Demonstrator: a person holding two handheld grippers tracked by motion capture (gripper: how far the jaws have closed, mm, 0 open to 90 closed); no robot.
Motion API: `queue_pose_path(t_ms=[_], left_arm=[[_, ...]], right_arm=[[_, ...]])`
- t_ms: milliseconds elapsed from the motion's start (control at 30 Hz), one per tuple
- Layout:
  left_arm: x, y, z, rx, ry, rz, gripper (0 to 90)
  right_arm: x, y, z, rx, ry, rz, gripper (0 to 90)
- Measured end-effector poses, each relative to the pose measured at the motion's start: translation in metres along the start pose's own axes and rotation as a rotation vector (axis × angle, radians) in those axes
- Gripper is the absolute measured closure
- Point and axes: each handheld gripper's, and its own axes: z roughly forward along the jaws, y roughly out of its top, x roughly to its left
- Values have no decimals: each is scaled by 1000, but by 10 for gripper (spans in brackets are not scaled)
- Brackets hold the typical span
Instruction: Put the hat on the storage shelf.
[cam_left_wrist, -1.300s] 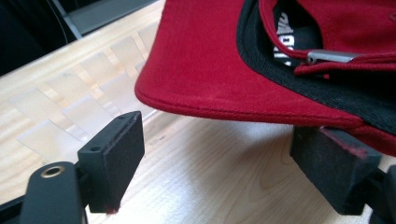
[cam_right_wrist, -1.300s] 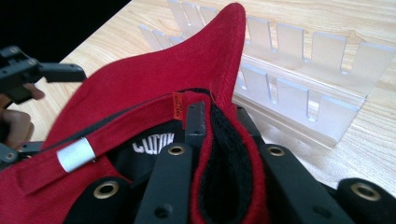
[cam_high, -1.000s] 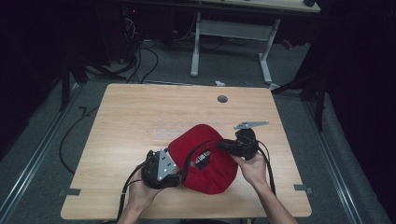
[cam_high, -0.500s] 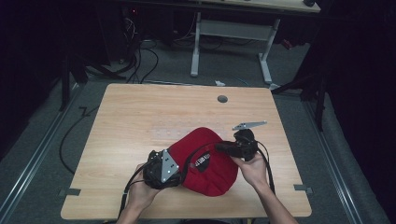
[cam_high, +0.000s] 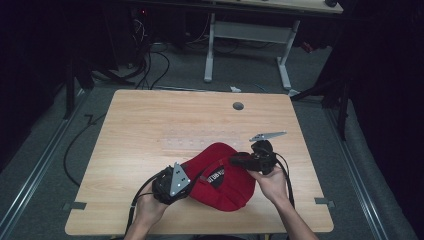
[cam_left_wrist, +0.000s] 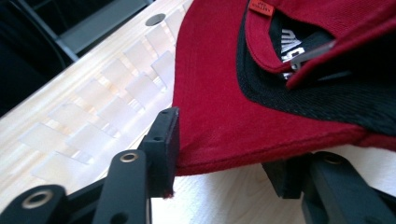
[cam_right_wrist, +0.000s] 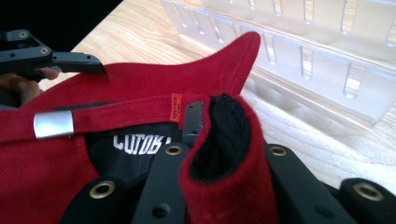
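Red cap (cam_high: 222, 175) lower centre, left gripper (cam_high: 187, 176) pinching its brim, right gripper (cam_high: 235, 161) clamped on its rear edge, both hands entering from bottom.

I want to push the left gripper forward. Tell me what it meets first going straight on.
The red cap itself: its edge already sits between the left gripper's fingers, so any advance likely just bunches the fabric.

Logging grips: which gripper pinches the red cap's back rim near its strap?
The right gripper, clamping the cap beside the strap; the left gripper holds its brim.

Light wooden table (cam_high: 150, 130), red cap (cam_high: 227, 187) lying on it, clear slotted rack (cam_high: 200, 141)
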Motion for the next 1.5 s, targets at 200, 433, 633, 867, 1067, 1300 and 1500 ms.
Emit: queue_pose_path(t_ms=[200, 433, 633, 867, 1067, 1300, 1500], left_arm=[[-2, 5, -5, 20, -50, -22, 603], [-6, 9, -10, 54, -87, -7, 704], [-12, 15, -15, 70, -129, 19, 767], [-16, 14, -19, 100, -175, 58, 831], [-17, 14, -22, 127, -183, 61, 850], [-3, 19, -29, 109, -149, -19, 851], [9, 24, -32, 71, -126, -96, 850]], right_arm=[[0, 0, -2, -20, 30, 0, 777], [-1, 2, 0, -43, 55, -1, 768], [-2, 3, 0, -77, 80, 13, 710], [-10, 4, -9, -156, 99, 48, 581], [-20, 5, -23, -265, 78, 87, 489], [-32, 6, -49, -346, 35, 105, 448], [-40, -11, -44, -322, -63, 85, 435]])
